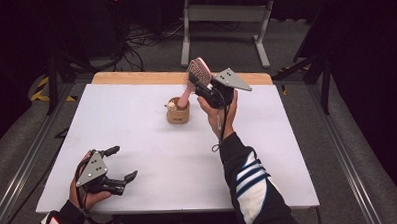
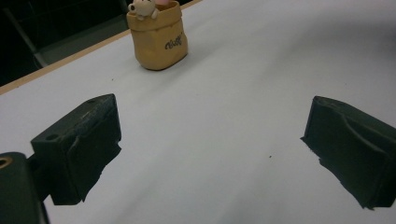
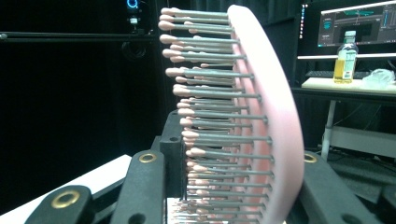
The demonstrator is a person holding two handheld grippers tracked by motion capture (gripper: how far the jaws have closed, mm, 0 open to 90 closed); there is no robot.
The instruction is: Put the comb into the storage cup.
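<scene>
While the right tongs [image 1: 201, 85] clench the brush [image 1: 199, 72], seemingly dipping into the pot [image 1: 178, 112], the left tongs [image 1: 122, 163] at seven o'clock gape.

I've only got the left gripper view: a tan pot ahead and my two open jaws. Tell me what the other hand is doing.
Observer: The right gripper is shut on a pink hairbrush, gripping its bristled head.
Operator: Say where the handle is.
Observer: In the high view the handle runs down into the tan pot; the head sits above and to its right.
Operator: Give me the bristle direction.
Observer: In the right gripper view the bristles point to that view's left, against one pad, with the smooth pink back toward the other.
</scene>
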